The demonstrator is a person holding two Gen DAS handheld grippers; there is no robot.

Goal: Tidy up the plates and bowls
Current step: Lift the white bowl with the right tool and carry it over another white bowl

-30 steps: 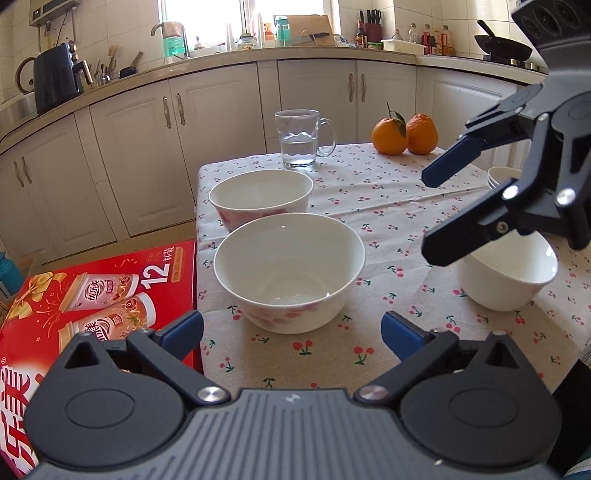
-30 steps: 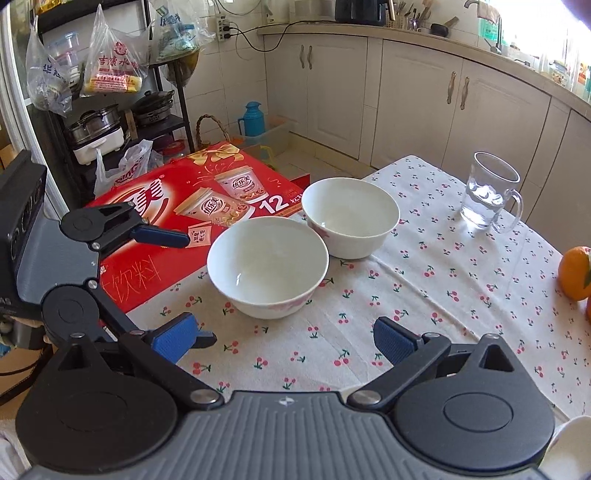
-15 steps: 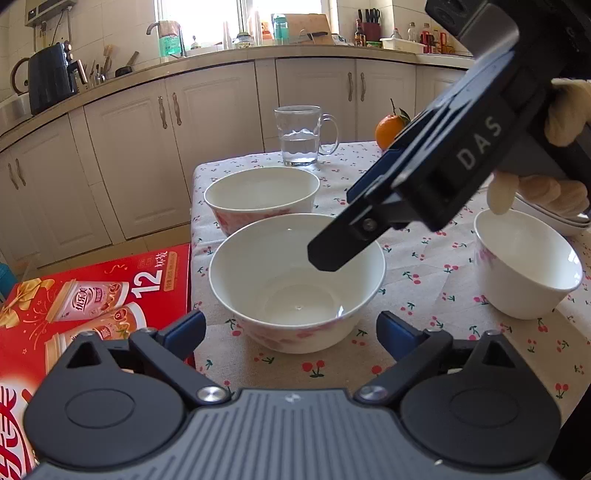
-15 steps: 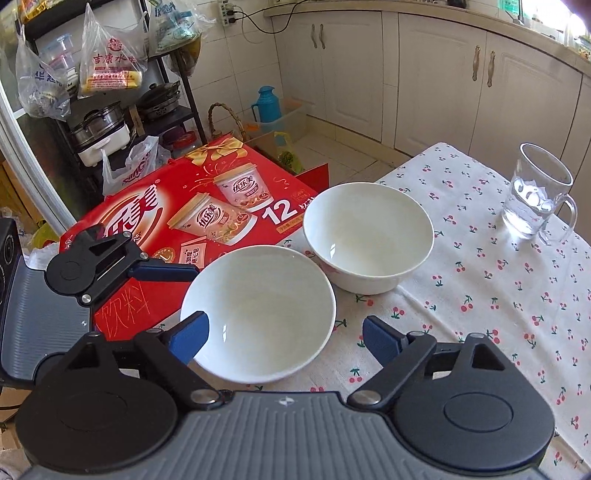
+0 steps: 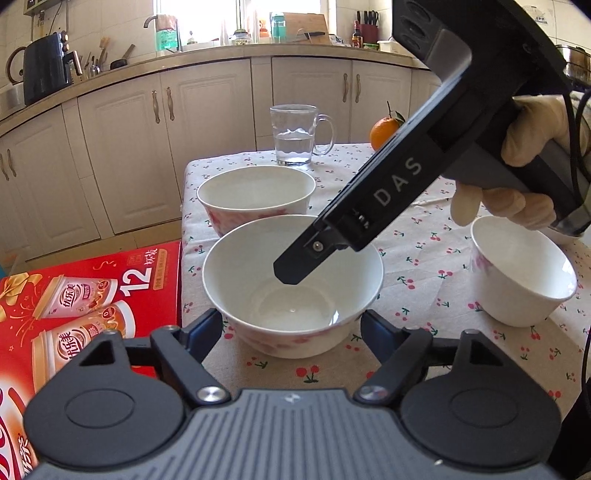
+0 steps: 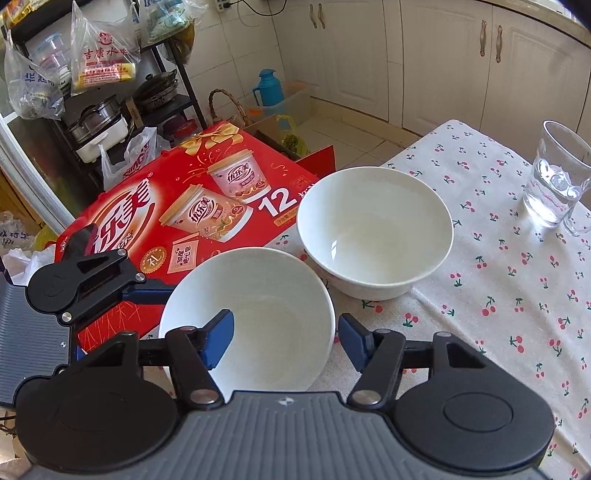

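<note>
Cream cabinets [image 5: 207,147] span the upper frame beneath a bright window [image 5: 236,18]. A black metal shelf [image 6: 110,92] hung with plastic bags fills the right wrist view's upper left, above pale floor tiles [image 6: 332,129].

Surfaces: glazed ceramic, printed cloth, glass, matt plastic.

Near bowl [image 5: 291,295] and far bowl [image 5: 256,194]: glossy white glaze, smooth, faint pink print outside. Tablecloth [image 5: 417,236]: matt woven cloth, cherry print. Mug [image 5: 295,134]: clear glass. Red box [image 6: 184,206]: glossy printed card. Right gripper [image 6: 282,338]: matt black plastic, blue pads, shiny metal pivots.
</note>
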